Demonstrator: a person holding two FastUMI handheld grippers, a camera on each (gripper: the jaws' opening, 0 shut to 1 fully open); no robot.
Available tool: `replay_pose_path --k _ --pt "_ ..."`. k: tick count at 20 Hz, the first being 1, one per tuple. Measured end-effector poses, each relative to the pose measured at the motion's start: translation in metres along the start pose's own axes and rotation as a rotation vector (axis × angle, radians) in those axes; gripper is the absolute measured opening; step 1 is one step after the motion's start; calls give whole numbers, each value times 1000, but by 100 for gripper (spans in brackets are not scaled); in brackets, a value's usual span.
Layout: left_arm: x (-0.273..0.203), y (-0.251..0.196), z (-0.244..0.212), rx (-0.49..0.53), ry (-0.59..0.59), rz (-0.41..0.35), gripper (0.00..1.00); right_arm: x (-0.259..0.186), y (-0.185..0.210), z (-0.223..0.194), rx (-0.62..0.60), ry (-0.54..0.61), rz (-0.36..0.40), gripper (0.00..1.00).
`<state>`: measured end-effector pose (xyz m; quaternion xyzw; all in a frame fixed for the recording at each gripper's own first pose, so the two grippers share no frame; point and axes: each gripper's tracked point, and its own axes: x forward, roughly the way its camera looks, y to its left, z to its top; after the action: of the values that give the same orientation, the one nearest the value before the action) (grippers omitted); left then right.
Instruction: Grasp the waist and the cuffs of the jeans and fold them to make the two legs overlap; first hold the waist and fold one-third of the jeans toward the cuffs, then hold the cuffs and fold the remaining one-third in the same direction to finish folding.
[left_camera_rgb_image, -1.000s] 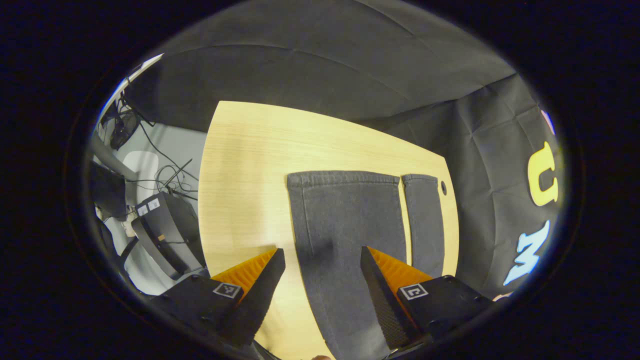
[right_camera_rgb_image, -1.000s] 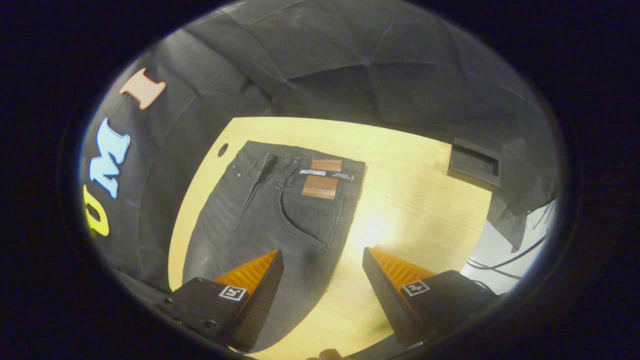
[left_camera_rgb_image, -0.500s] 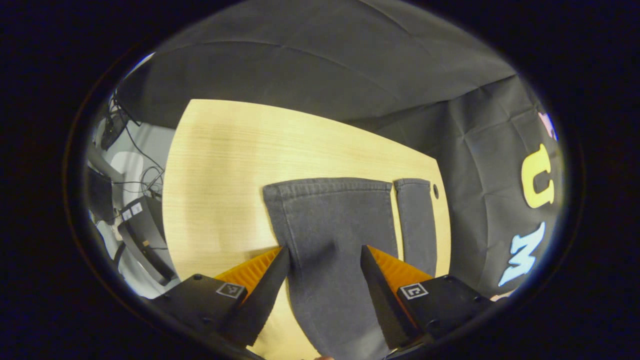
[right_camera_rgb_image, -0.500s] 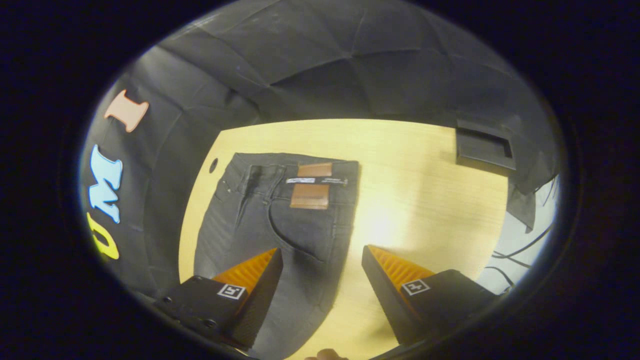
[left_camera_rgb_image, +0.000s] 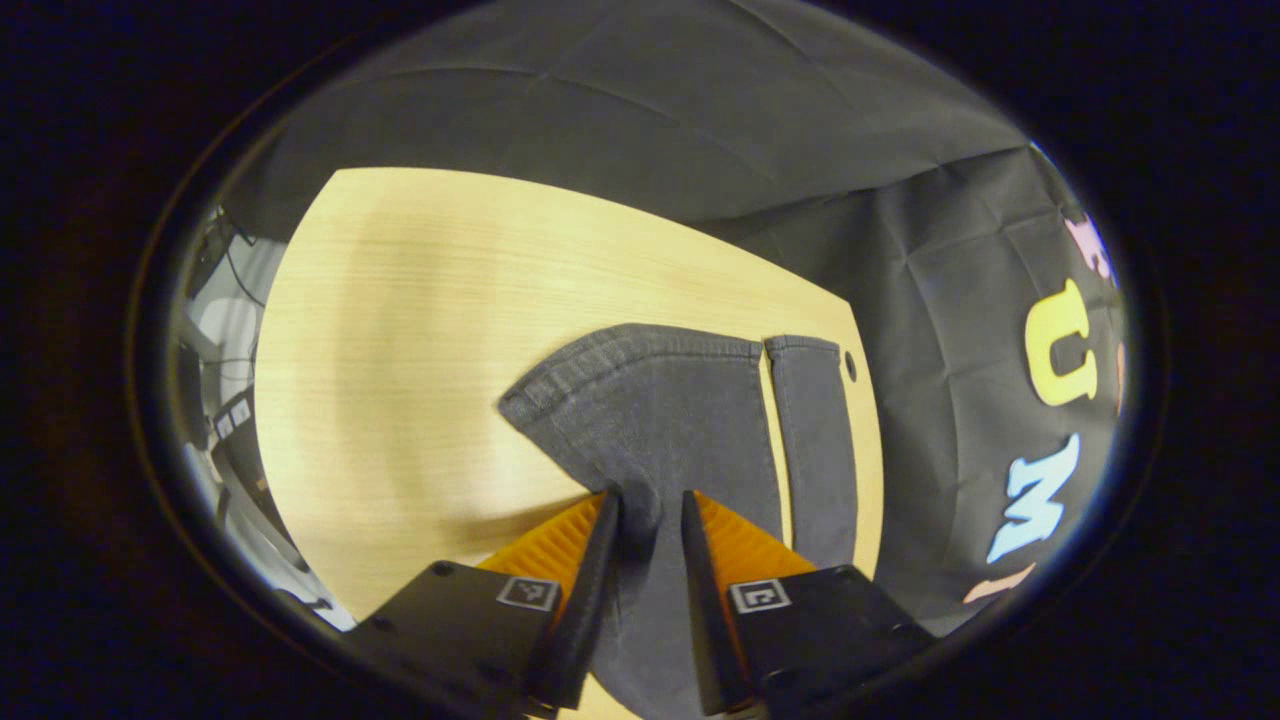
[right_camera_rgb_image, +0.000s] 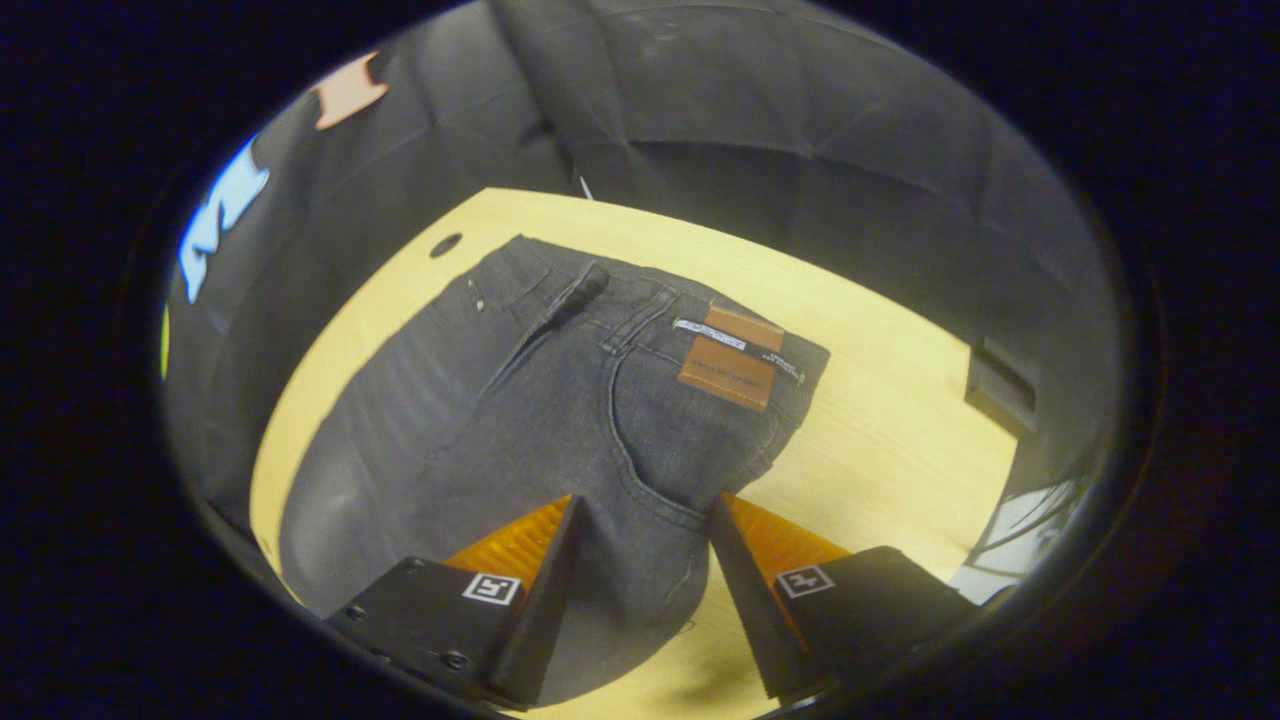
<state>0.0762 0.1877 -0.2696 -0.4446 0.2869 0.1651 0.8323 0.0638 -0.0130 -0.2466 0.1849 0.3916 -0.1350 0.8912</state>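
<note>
Jeans (right_camera_rgb_image: 520, 400) lie flat on the tabletop (left_camera_rgb_image: 400, 300), long axis running left to right: waist (right_camera_rgb_image: 650, 310) ahead of my right gripper (right_camera_rgb_image: 635, 520), cuffs (left_camera_rgb_image: 640, 345) ahead of my left gripper (left_camera_rgb_image: 645, 515). The near leg sits under both; the far leg (left_camera_rgb_image: 810, 420) lies beside it, apart. My left gripper is clamped on the near leg's edge. My right gripper straddles the hip cloth, jaws apart.
</note>
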Motion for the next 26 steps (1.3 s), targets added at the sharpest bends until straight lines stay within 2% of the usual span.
replay_pose_path --k 1,2,3,4,5,6,7,8,12,16,17,18,21,24,26 --pt "0 6 0 44 -10 7 39 4 -2 -2 -63 -4 -31 75" --pt "1 6 -2 92 -15 3 24 3 3 0 -105 -31 -14 71" --pt "-1 7 -3 143 -19 17 26 5 6 1 -117 -50 -10 68" --pt "7 5 -6 158 -25 17 22 7 8 1 -122 -62 6 54" --pt "1 4 -9 195 -19 20 15 7 9 3 -119 -78 21 52" --pt "-4 1 -6 219 -21 11 17 7 10 4 -111 -87 43 45" --pt "-3 -2 -11 220 -8 5 16 8 11 7 -81 -101 58 43" --pt "-3 -3 -11 227 6 -12 9 9 12 8 -59 -87 75 22" --pt "-3 -7 -10 196 53 -30 9 4 13 9 19 -32 170 7" --pt "-16 -38 -4 169 104 -95 10 -16 11 18 66 -2 227 5" --pt "-20 -48 -2 174 113 -105 10 -24 13 21 76 5 253 8" --pt "-23 -58 1 175 115 -119 9 -31 15 27 90 12 286 5" --pt "-27 -82 6 206 102 -113 8 -60 23 50 147 36 400 5" --pt "-37 -119 5 208 149 -135 8 -80 38 83 130 30 478 5" --pt "-34 -144 6 225 145 -138 8 -83 63 105 100 13 523 5"
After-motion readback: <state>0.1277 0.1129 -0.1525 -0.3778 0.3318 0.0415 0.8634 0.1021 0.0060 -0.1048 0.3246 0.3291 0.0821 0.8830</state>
